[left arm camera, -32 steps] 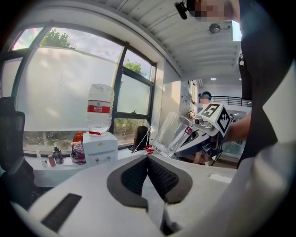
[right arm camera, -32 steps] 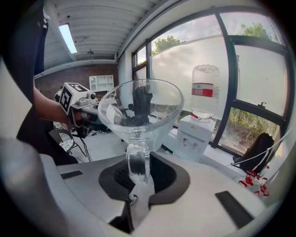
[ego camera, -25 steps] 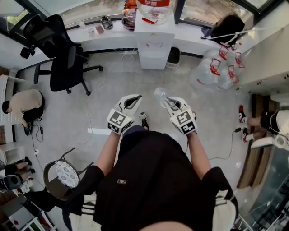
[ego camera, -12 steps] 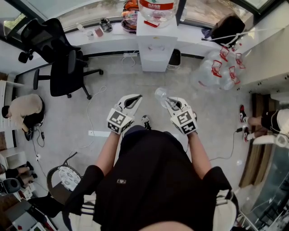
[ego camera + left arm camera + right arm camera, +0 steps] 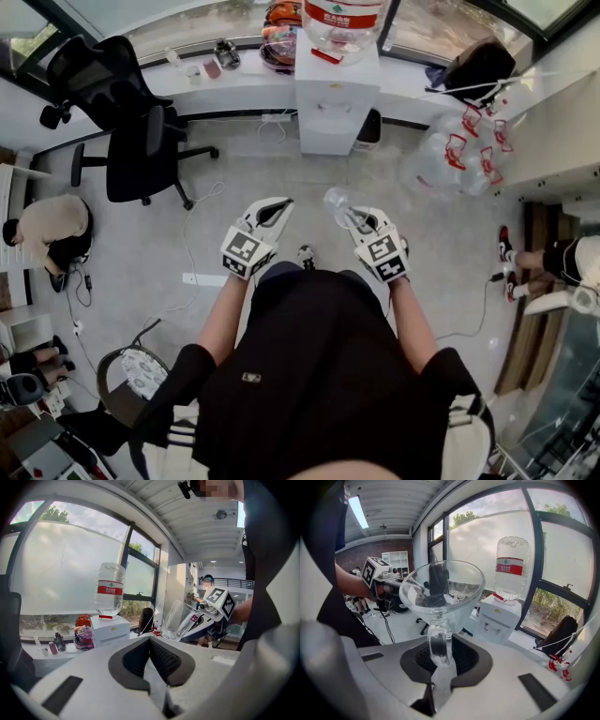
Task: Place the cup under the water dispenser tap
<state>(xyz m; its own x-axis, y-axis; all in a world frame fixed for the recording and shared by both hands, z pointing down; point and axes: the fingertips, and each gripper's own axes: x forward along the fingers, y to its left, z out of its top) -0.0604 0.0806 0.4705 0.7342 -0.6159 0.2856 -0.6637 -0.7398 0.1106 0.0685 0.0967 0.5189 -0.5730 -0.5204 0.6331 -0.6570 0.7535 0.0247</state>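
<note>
Window wall, water dispenser ahead; right gripper clenches cup; left gripper clamped shut.

- A white window ledge carried the water dispenser at its middle.
- Some small bottles and a colourful bag stood toward its left end.
</note>
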